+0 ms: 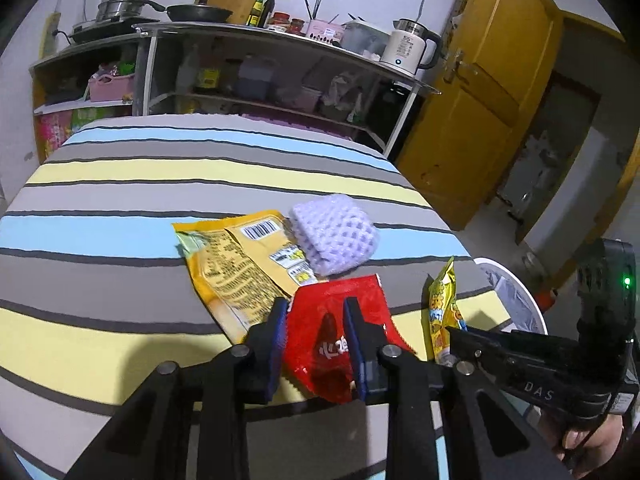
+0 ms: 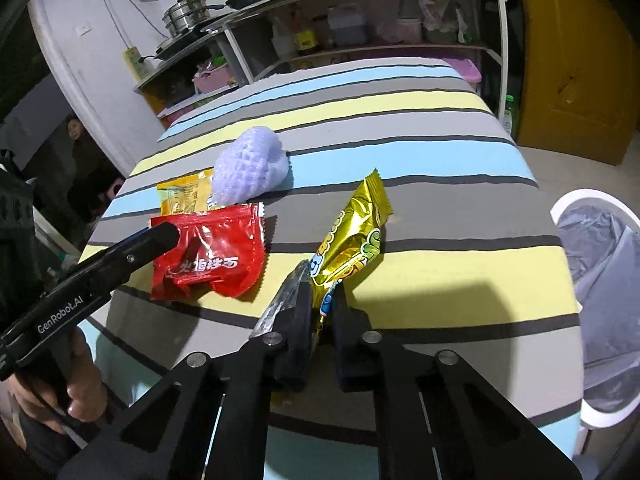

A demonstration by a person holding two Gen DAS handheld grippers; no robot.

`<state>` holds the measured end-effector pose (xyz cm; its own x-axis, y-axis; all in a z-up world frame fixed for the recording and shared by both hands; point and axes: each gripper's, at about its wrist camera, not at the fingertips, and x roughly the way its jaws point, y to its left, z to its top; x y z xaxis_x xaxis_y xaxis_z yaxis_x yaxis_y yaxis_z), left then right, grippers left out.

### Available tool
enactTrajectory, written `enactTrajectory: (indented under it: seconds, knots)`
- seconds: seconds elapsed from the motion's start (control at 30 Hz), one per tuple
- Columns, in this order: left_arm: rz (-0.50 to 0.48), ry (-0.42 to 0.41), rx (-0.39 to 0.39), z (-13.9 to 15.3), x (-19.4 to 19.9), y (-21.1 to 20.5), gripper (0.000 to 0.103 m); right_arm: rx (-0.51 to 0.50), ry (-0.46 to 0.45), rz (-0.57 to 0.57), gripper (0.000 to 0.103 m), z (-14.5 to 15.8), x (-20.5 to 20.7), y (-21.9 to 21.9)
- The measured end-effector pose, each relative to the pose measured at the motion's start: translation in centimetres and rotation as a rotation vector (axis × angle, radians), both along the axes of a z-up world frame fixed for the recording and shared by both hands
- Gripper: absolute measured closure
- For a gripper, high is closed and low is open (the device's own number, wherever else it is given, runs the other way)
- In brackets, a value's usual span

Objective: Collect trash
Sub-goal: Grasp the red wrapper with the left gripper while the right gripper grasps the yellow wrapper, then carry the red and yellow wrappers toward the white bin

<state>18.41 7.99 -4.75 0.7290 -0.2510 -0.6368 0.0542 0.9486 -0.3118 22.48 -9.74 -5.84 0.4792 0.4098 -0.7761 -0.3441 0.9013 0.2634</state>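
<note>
The trash is laid out on a desk (image 2: 440, 208) covered with a cloth striped in grey, blue and yellow.

The left claw (image 1: 316, 316) is seen lowered over a red wrapper (image 1: 336, 320) near the desk's near edge. Its blue-padded fingers (image 1: 280, 328) stand on either side of the wrapper's crumpled middle, partly closed; whether the pads actually press on the foil cannot be told from either view. In the right wrist view only one black finger of this claw is shown, its tip lying across the wrapper's upper left corner.

The right claw (image 2: 320, 280) is almost fully closed, and the lower end of a gold snack packet (image 2: 352, 236) is pinched between its fingers. The packet is tilted upward and away from the claw, its crimped far end raised above the cloth, close to the desk's right edge.

Behind the red wrapper an orange-yellow bag (image 1: 240, 264) lies flat with its barcode side up, one corner tucked beneath the red wrapper. A lilac foam net (image 1: 334, 234) rests on the bag's far right corner.

Just beyond the desk's right edge a white bin (image 2: 568, 204) lined with a grey bag is placed on the floor. Part of a hand (image 2: 84, 388) is seen gripping the left claw's handle.
</note>
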Motion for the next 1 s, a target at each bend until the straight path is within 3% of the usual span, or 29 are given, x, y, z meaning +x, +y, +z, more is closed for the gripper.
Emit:
enactTrajectory:
  seconds: [0.13, 0.3, 1.0]
  knots:
    - [-0.016, -0.009, 0.015, 0.3, -0.8, -1.0, 0.097, 0.001, -0.017, -0.005, 0.095, 0.4, -0.5, -0.9]
    - [-0.040, -0.028, 0.046, 0.9, -1.9, -2.5, 0.102, 0.003, -0.035, -0.014, 0.096, 1.0, -1.0, -1.8]
    - [-0.099, -0.138, 0.059, 5.4, -4.6, -7.6, 0.103, 0.006, -0.155, -0.079, 0.098, 4.7, -3.8, -6.1]
